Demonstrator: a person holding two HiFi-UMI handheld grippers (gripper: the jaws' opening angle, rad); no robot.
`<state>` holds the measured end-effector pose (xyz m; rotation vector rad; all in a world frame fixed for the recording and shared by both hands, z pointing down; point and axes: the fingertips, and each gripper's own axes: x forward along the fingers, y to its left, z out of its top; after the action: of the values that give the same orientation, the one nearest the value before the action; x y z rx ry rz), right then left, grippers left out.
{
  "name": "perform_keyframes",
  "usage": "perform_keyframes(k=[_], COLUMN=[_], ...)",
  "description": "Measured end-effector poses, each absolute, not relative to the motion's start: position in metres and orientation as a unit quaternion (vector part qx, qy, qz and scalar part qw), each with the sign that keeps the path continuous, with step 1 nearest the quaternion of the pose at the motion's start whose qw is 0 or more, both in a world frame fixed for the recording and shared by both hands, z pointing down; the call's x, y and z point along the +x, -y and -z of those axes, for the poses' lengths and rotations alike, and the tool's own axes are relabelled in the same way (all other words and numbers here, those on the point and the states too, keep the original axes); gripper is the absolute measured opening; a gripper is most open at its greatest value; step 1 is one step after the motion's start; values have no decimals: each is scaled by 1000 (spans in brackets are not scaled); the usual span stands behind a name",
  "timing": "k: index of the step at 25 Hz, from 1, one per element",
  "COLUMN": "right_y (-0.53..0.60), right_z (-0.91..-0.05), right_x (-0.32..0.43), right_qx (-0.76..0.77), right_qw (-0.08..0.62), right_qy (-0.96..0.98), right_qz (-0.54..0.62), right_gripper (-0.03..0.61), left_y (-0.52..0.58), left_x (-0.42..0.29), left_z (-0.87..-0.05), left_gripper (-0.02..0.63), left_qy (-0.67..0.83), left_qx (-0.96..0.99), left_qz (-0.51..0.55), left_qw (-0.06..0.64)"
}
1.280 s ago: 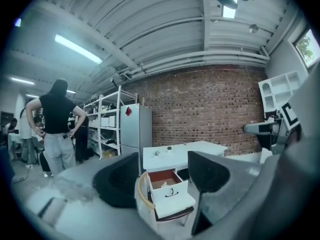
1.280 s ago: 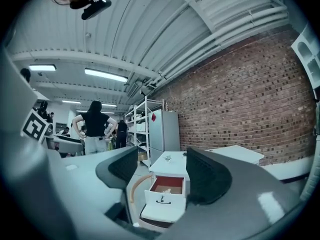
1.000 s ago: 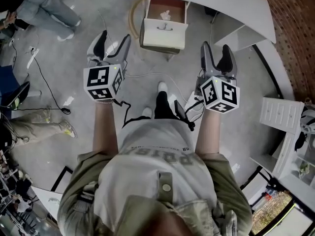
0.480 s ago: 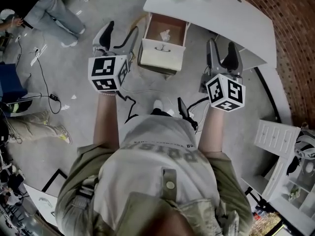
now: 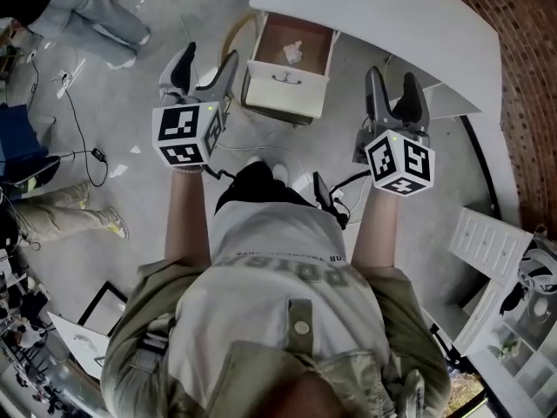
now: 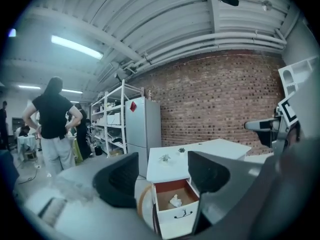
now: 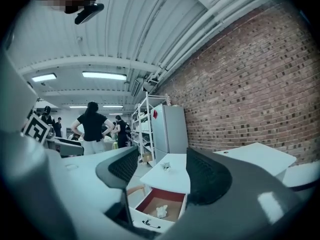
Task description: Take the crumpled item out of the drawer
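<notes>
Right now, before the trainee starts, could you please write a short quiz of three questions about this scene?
1. Fill the gap: the left gripper and the right gripper both have their jaws ____, with nothing between them.
2. True or false: the drawer below the white desk is pulled open.
3. Where does the crumpled item lie?
A) inside the drawer
B) on top of the white desk
C) between the jaws of the left gripper

Key: 1 apart; 2 true; 3 A.
</notes>
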<state>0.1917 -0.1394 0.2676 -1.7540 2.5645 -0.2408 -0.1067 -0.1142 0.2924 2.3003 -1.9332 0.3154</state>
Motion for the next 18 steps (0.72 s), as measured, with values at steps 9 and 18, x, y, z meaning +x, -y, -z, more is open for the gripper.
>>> perform_keyframes(k=[9, 18], right_y=[182, 247], right_z=[-313, -328], right_x=[181, 157], right_qx=[-567, -579], right_qw=[-10, -22], right_qy=[-816, -805], right_qz=[113, 129], right_gripper=[295, 295], left_y=[154, 229], left_x=[-116, -137], left_z=[-339, -360], left_gripper=[313, 313], left_qy=[634, 613], left_qx=[757, 770], left_qz=[-125, -134], left_qw=[96, 114])
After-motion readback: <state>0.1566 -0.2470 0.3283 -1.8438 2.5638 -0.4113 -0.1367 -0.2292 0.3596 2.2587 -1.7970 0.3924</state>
